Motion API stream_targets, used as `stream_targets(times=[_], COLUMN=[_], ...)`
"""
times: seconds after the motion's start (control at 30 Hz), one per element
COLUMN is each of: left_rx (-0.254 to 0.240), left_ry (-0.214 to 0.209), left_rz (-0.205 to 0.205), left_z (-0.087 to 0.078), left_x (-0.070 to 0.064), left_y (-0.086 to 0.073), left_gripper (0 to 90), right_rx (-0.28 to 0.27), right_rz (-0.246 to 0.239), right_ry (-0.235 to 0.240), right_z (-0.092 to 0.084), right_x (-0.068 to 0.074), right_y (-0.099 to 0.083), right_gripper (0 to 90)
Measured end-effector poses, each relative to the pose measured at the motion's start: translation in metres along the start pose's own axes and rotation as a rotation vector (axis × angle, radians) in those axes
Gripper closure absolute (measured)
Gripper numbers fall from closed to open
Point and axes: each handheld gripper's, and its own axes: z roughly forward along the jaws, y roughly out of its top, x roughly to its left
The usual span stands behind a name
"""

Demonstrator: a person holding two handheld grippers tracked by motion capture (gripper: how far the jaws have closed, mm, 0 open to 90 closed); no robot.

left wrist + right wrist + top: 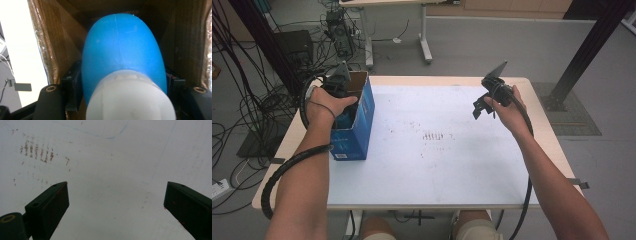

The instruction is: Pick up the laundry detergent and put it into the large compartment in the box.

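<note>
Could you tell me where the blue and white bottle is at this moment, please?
The blue and white bottle sits between the left gripper's jaws inside the blue cardboard box, which stands at the table's left edge in the high view.

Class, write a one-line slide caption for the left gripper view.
Inside a cardboard box, the left gripper clasps a blue and white bottle-shaped object.

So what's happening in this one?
A person at a white table has the left gripper down inside an open blue cardboard box. Its jaws sit on either side of a blue and white rounded object, seemingly gripping it. The right gripper hovers above the bare tabletop with its jaws wide open, holding nothing.
</note>
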Motion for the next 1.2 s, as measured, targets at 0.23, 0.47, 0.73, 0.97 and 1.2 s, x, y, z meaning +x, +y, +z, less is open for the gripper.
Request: stream_targets(times=[0.23,0.47,0.73,0.97,1.2], left_rx=[-0.007,-0.012,-0.021,-0.023,-0.021], left_ry=[-0.001,-0.004,0.021,0.022,0.048], left_rz=[-0.004,0.002,0.009,0.011,0.034], left_z=[-0.001,-0.006,-0.015,-0.019,-0.028], left_x=[0.000,-0.001,-0.006,-0.006,-0.012], left_y=[-0.001,-0.001,-0.002,-0.004,-0.006], left_gripper=[31.8,30.2,27.6,27.1,26.1], right_rx=[0.001,-0.002,-0.007,-0.008,-0.011], right_rz=[-0.003,-0.003,-0.003,-0.006,-0.010], right_ry=[0.001,0.001,0.003,0.002,0.001], right_z=[0.001,0.000,-0.002,-0.002,-0.003], right_x=[0.000,0.000,0.000,0.003,0.006], right_y=[0.001,0.000,-0.001,0.000,0.000], right_gripper=[5.9,5.9,5.9,5.9,5.9])
